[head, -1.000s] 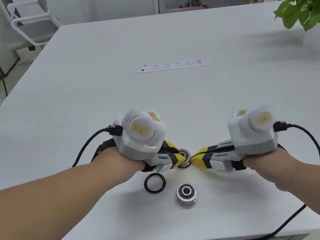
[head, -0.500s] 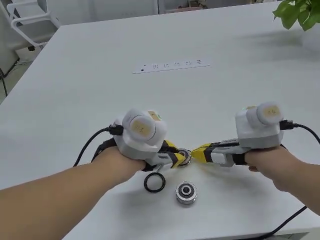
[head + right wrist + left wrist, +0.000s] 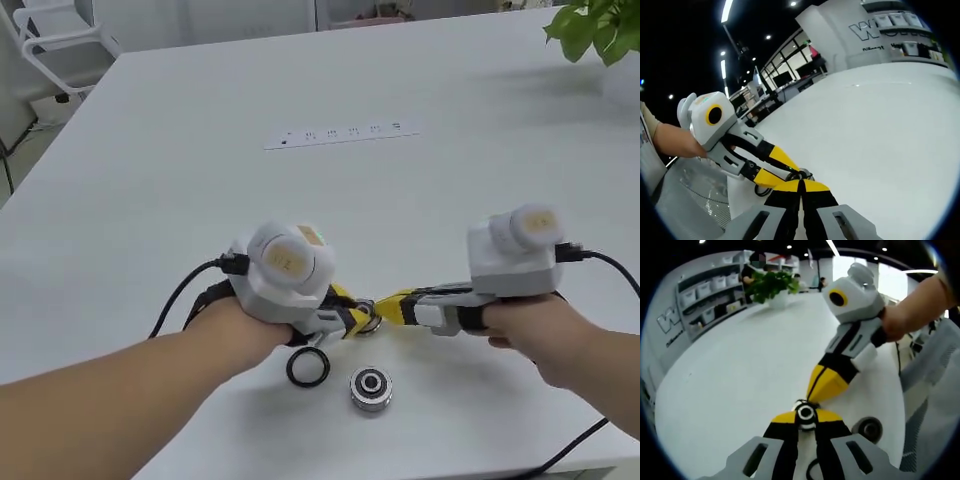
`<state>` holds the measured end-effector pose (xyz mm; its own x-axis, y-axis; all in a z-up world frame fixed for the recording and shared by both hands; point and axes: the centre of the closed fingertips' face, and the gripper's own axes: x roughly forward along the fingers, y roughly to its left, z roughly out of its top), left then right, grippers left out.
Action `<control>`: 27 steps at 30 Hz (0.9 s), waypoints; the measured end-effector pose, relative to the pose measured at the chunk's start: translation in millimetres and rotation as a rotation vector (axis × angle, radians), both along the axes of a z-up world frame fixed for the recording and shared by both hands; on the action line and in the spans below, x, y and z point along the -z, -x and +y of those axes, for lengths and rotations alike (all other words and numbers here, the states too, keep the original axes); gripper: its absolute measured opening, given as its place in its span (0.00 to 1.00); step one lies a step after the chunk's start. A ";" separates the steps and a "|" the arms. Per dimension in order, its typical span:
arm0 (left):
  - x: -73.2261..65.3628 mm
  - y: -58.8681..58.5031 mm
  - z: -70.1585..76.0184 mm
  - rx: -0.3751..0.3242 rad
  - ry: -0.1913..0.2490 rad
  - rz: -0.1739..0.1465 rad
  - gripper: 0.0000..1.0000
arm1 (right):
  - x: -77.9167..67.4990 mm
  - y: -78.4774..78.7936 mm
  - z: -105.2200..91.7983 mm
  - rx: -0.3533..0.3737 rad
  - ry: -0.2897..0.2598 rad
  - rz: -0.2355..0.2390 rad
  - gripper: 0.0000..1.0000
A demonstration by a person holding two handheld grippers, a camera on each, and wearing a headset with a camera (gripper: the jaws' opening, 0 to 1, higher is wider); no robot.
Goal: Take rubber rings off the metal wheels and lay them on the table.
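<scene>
My left gripper [image 3: 352,316] is shut on a small metal wheel [image 3: 366,314] with a black rubber ring around it, held just above the table. In the left gripper view that wheel [image 3: 805,414] sits between the yellow fingertips. My right gripper [image 3: 384,308] comes in from the right, its jaws pinched together at the wheel's rim on the ring [image 3: 803,175]. A loose black rubber ring [image 3: 307,367] lies flat on the table below the left hand. A second metal wheel [image 3: 371,388] lies beside it, also seen as the wheel [image 3: 869,428].
The white table [image 3: 200,180] stretches far ahead with a flush socket strip [image 3: 340,132] at its middle. A green plant [image 3: 592,28] stands at the far right corner. Black cables trail from both grippers toward the near edge.
The right gripper has rolled, so its camera box now stands more upright, and its tips have stayed at the wheel. The left gripper and the things on the table have held still.
</scene>
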<state>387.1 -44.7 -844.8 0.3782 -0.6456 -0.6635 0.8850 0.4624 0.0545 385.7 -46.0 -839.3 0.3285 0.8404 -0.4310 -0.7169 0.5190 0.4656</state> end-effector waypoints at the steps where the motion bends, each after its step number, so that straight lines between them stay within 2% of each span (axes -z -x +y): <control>1: 0.0 -0.1 0.1 -0.001 0.000 0.000 0.12 | -0.4 0.6 1.3 -0.003 -0.001 -0.001 0.00; 11: 0.2 -0.1 0.3 0.001 0.002 -0.004 0.12 | -3.0 3.0 6.3 -0.018 -0.022 0.006 0.00; 27: -0.1 0.3 0.5 -0.002 0.014 -0.008 0.12 | -12.5 8.6 8.3 -0.024 -0.094 0.037 0.00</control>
